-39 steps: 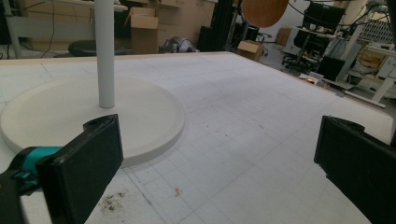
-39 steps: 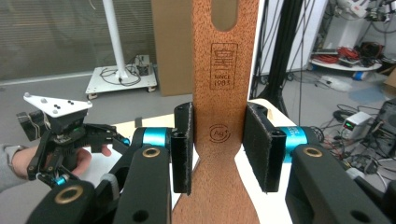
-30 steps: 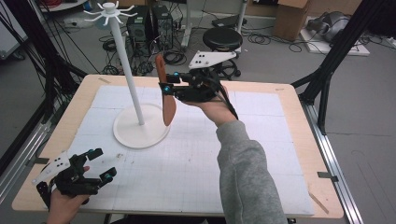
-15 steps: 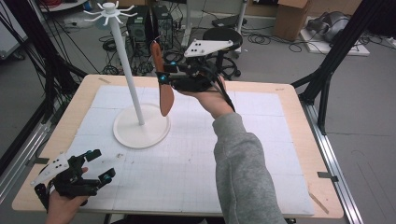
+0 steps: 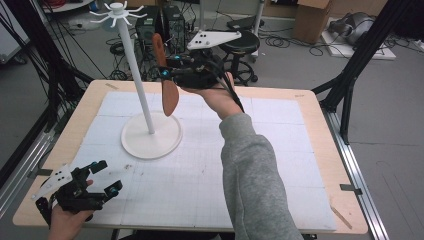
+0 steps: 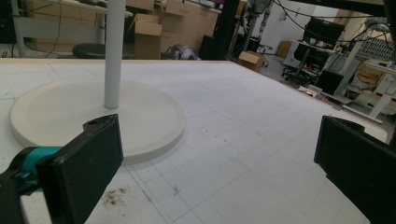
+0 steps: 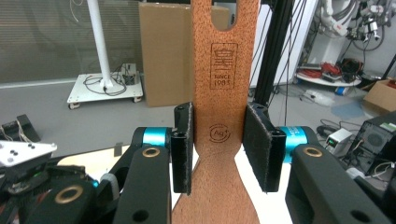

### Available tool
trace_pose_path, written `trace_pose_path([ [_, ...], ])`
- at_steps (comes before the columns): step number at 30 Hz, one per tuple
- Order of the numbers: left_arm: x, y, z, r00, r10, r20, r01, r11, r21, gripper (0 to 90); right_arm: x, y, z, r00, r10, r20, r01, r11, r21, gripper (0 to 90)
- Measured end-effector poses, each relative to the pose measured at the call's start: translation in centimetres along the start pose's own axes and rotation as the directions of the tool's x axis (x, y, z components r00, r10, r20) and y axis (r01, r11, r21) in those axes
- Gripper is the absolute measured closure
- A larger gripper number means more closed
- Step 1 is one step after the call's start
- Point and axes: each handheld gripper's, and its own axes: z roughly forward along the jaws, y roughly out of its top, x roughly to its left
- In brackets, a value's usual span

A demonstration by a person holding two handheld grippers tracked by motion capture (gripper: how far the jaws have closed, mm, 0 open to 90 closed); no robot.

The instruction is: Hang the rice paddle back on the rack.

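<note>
Upright brown wooden spatula (image 5: 167, 80), held aloft

Right tool (image 5: 167, 75) raised, left tool (image 5: 102, 177) low

**Cluttered lab surrounding a pale worktop**

A grey floor (image 5: 300, 65) is stretching across the upper frame, with cables trailing over it. A black stool (image 5: 241, 42) is standing at top centre, a cardboard box (image 5: 306, 22) is sitting upper right, and black frame struts (image 5: 352, 75) are slanting down the right side.
</note>
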Motion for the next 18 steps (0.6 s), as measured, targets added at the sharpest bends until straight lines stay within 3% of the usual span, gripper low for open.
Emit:
trace_pose_path([
  [7, 0.0, -0.1, -0.4, 1.0000, 0.000, -0.008, 0.000, 1.0000, 0.000, 1.7, 0.3, 1.2, 1.5, 0.9999, -0.009, 0.012, 0.009, 1.0000, -0.002, 64.3],
  [18, 0.1, -0.1, -0.7, 0.9999, -0.005, -0.015, 0.005, 1.0000, -0.001, 1.8, 0.0, 1.9, 2.5, 1.0000, -0.007, 0.002, 0.007, 1.0000, 0.005, 64.3],
])
